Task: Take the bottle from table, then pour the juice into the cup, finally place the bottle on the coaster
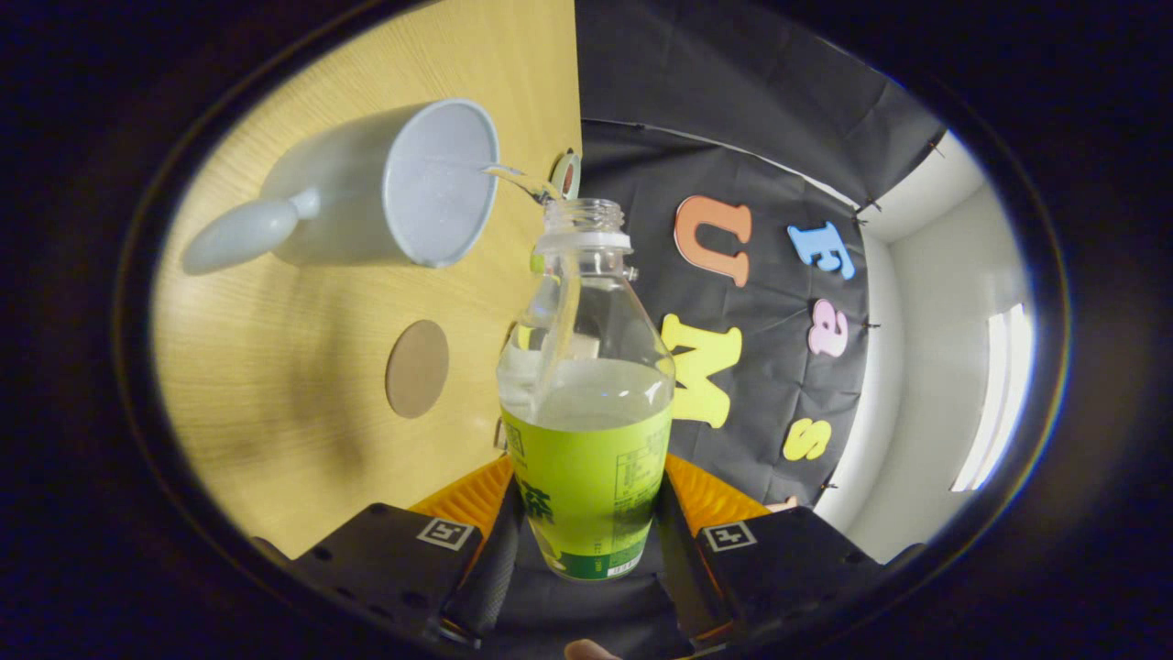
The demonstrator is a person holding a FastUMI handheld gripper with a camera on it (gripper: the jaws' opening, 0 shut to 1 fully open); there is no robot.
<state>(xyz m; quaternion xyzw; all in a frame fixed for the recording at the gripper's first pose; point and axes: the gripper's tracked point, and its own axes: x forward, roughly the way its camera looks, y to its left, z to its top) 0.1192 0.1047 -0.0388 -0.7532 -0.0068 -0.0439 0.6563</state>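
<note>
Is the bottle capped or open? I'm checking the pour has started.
Open. The bottle, clamped between the gripper fingers, has a bare threaded neck, and a thin stream runs from its mouth into the cup.

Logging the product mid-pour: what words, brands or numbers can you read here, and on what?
Nothing can be quoted.
bottle label: large dark characters, partly hidden where the gripper fingers clamp it; unreadable.
Same label, fine print panel and bottom strip: too small and blurred.
cup: no print seen.
coaster: no print seen.
square markers on the gripper body: patterns, not words.
</note>
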